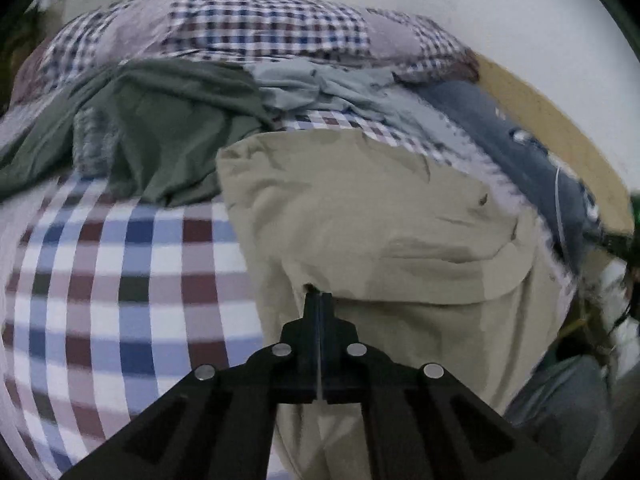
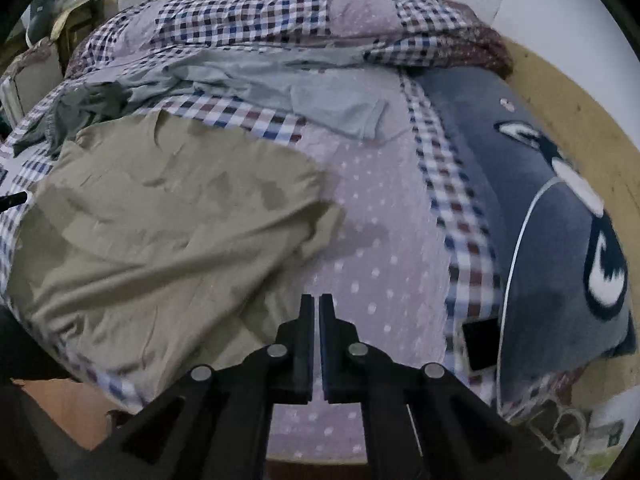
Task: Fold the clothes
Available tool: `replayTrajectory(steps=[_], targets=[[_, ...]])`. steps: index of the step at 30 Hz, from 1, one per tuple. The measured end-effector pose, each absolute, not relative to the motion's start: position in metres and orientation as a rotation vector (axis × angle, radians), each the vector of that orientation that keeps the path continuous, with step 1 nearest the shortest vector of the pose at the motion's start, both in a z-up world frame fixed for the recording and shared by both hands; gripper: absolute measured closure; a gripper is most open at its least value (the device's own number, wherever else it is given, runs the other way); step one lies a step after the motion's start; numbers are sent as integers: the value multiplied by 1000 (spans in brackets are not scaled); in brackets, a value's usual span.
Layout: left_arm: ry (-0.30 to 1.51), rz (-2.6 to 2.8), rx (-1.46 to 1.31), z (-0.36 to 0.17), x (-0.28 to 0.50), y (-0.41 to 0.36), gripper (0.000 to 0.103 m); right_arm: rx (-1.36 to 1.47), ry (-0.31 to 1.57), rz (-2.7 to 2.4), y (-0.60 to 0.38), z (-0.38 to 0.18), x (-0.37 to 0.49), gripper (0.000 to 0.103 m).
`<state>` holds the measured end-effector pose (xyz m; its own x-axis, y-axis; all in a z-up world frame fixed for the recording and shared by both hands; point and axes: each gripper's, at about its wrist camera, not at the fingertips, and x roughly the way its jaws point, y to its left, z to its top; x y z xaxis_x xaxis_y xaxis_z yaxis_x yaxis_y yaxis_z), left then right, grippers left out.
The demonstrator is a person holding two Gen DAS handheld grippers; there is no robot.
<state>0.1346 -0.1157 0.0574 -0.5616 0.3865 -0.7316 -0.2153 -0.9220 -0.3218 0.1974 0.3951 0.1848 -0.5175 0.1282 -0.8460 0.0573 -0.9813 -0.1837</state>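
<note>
A beige garment [image 1: 380, 208] lies spread on the checked bedcover [image 1: 120, 280], with a fold running across its middle. My left gripper [image 1: 318, 295] is shut, its tips pinching a small pucker of that beige cloth. In the right wrist view the same beige garment [image 2: 168, 216] lies to the left, rumpled along its right edge. My right gripper [image 2: 318, 300] hovers over the dotted lilac sheet [image 2: 380, 240] just right of that edge. Its fingers [image 2: 306, 320] are shut to a thin slit with nothing between them.
A dark green garment [image 1: 168, 128] and a pale grey one [image 1: 320, 84] lie behind the beige one. A navy pillow [image 2: 560, 240] lies along the right by the wooden bed frame [image 2: 580, 120]. A black phone [image 2: 478, 346] rests beside it. The floor [image 2: 60, 408] shows lower left.
</note>
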Motion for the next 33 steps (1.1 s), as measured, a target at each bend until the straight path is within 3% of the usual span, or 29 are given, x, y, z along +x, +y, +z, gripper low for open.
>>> replayTrajectory(steps=[1,4,5,8,11,14,16,18,20,28,29,30,31,33], targets=[[-318,2510,-1224,58,139,-120,103,-1547,-261,2677,400,180,201,99],[-456,2542,-1181,60,153,-140,103,-1649,-163,2665,412,154,207,70],[-503,2550,-1166,60,158,-146,103,-1683,-137,2683,413,144,210,66],[-594,2481,-1132,58,164,-152,103,-1748,-160,2737,406,122,215,66],[-549,2404,-1181,54,181,-138,102,-1789,-257,2770,392,110,215,66],[-415,2346,-1318,41,198,-113,85,-1819,-322,2803,383,102,213,66],[-371,2300,-1373,34,207,-103,65,-1840,-337,2812,381,99,210,66],[-334,2273,-1406,30,217,-97,53,-1862,-358,2812,382,95,206,66],[-276,2280,-1431,27,225,-91,49,-1891,-368,2829,384,92,201,66],[-202,2335,-1527,7,217,-87,52,-2030,-442,2835,382,79,186,63],[-182,2350,-1535,6,217,-86,56,-2048,-458,2826,381,76,184,62],[-159,2367,-1545,6,216,-85,73,-2060,-463,2821,380,74,183,62],[-156,2378,-1560,5,215,-86,99,-2067,-460,2818,380,73,182,62],[-187,2384,-1585,3,213,-89,102,-2075,-452,2819,380,72,182,64]])
